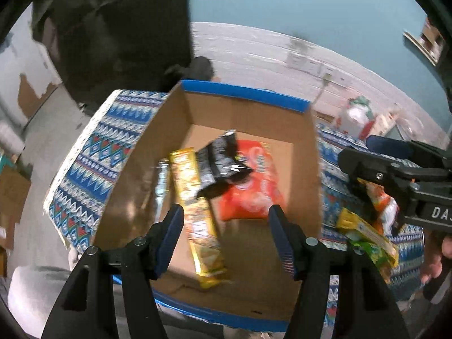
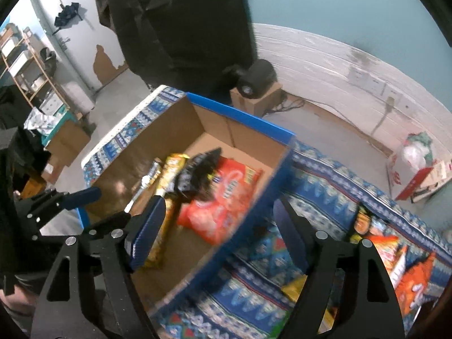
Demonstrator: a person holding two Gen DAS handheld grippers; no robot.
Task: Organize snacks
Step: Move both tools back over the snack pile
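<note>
An open cardboard box with blue rim stands on a patterned cloth. Inside lie an orange snack bag, a long yellow packet, a black packet and a silver packet. My left gripper is open and empty above the box; it also shows in the right wrist view. My right gripper is open and empty over the box's right wall; in the left wrist view it hovers above loose snacks.
Loose snacks lie on the cloth right of the box: a yellow-green packet, orange bags. A dark garment hangs behind the box. A black speaker on a carton and shelving stand on the floor.
</note>
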